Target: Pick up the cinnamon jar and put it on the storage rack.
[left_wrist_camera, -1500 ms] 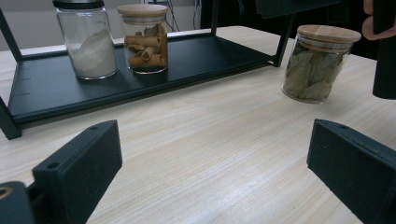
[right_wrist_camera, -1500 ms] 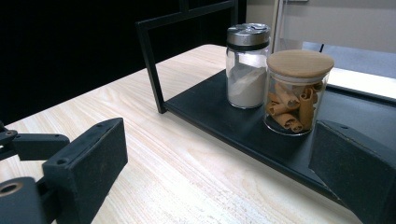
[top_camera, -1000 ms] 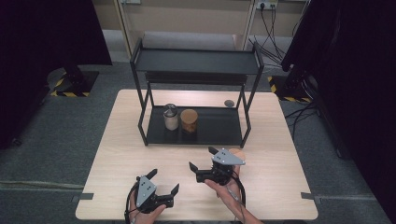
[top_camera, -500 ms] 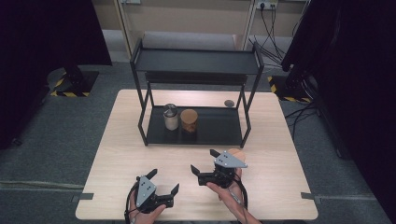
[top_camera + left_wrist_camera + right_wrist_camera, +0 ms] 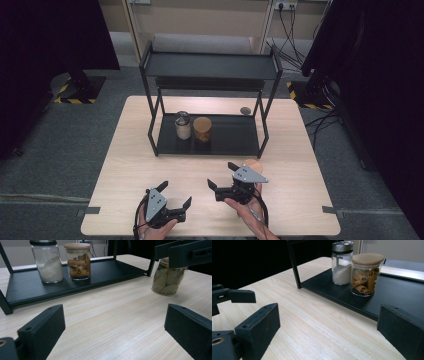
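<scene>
- While both grippers hover empty over the pale wooden table (image 5: 125, 165), you look to be between steps, with the approach not begun.
- Your right gripper (image 5: 223, 177) has its jaws spread wide; just beyond it stands the glass jar of bay leaves with a wooden lid (image 5: 167, 277), on the table in front of the black metal shelf rack (image 5: 210, 70).
- Your left gripper (image 5: 175, 196) is likewise spread, holding nothing.
- Next, I judge, turn the right gripper towards that jar and straddle its body.

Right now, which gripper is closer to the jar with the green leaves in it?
The right gripper. The jar of leaves stands on the table just beyond it, partly hidden behind it. The left gripper is farther off, toward the table's near edge.
</scene>
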Available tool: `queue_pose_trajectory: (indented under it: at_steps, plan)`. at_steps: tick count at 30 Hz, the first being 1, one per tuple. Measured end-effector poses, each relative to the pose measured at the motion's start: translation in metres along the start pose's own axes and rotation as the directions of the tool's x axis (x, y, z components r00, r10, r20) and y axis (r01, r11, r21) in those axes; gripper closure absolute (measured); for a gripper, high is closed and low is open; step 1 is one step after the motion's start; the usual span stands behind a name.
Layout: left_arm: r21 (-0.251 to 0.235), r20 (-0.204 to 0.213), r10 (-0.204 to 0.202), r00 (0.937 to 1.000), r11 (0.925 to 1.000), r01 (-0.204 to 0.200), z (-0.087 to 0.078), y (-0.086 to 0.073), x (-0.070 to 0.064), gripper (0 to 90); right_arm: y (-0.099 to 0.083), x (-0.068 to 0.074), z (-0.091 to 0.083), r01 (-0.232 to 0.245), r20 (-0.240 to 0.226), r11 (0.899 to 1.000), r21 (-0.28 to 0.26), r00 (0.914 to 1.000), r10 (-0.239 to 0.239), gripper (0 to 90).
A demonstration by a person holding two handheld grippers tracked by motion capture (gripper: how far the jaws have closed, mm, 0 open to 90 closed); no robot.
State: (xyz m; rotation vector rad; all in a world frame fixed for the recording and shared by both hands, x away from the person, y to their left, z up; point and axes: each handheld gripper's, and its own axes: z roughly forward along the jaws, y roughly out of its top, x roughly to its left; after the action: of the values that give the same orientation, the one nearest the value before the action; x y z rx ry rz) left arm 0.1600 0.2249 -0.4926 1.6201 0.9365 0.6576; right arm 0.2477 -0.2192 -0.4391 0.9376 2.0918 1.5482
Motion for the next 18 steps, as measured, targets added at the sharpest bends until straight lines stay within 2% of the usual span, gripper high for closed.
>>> queue_pose_trajectory:
  at_steps: [18]
  plan:
    - [0.001, 0.000, 0.003, 1.0000, 1.0000, -0.003, 0.0000, 0.0003, 0.0000, 2.8, -0.0062, 0.0011, -0.0102, 0.003, -0.006, 1.000, 0.004, 1.0000, -0.003, 5.1]
